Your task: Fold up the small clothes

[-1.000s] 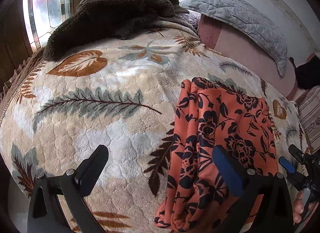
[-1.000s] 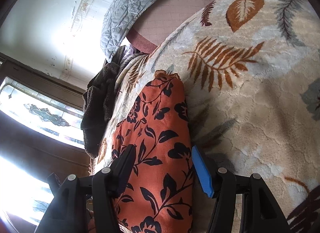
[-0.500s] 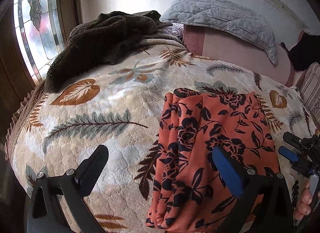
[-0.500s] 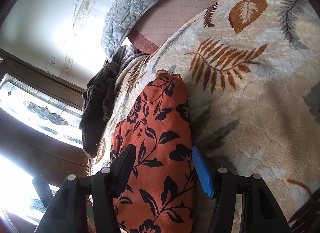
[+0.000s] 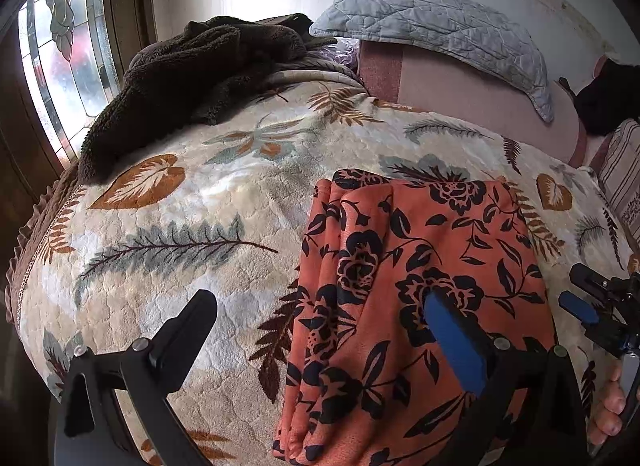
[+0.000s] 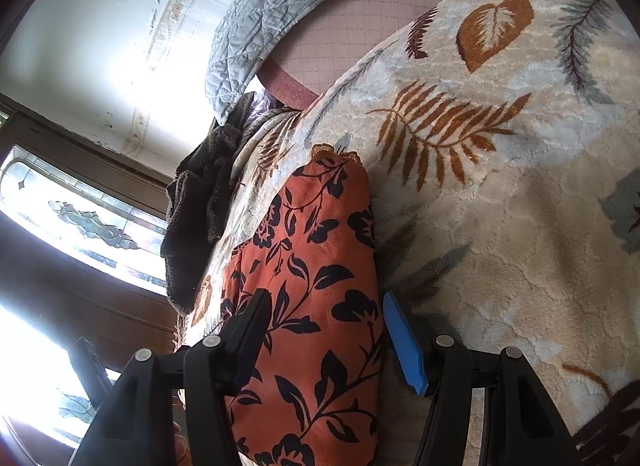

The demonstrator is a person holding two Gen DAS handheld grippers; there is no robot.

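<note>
A leaf-print blanket (image 5: 168, 274) covers the bed; the folded orange cloth (image 5: 420, 266) lies lower right, both hand-held grippers, left (image 5: 320, 330) and right (image 6: 324, 326), spread, pinching nothing.

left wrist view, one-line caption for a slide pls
Open left gripper above a folded orange floral garment on a leaf-print blanket.

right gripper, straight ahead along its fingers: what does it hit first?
Most likely the folded orange floral cloth: it lies between the open fingers of the right gripper and runs on ahead. Beyond it comes the leaf-print blanket. Depth is hard to judge.
</note>
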